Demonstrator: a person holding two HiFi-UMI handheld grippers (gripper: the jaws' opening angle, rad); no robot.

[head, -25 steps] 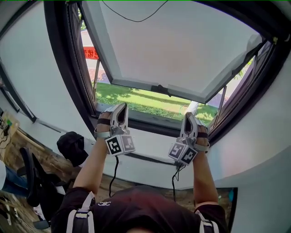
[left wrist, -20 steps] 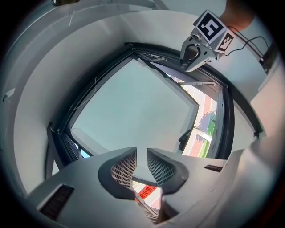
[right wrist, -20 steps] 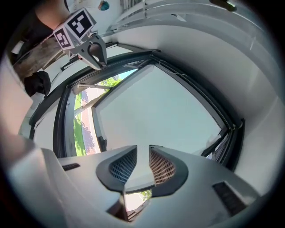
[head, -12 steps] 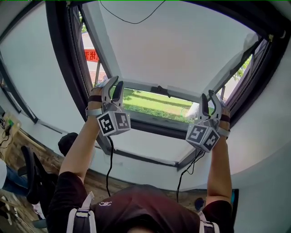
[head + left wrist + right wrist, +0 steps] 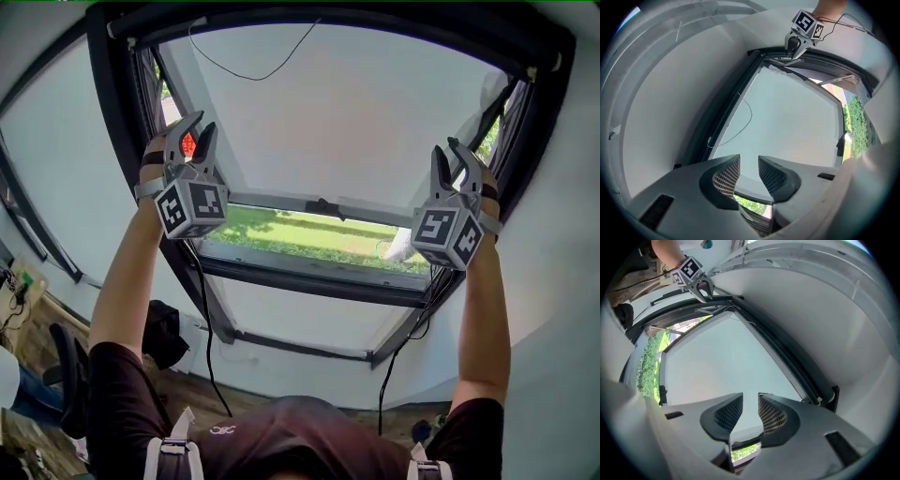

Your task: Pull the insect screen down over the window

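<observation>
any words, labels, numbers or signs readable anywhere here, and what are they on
No text can be read.
Red sign outside the window: only a sliver shows, unreadable.
White print on the dark shirt: too small.
Marker cubes: square patterns only, no words.

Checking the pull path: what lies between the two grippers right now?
Head view: only the window's pale pane spans the stretch between the left gripper and the right gripper.
</observation>
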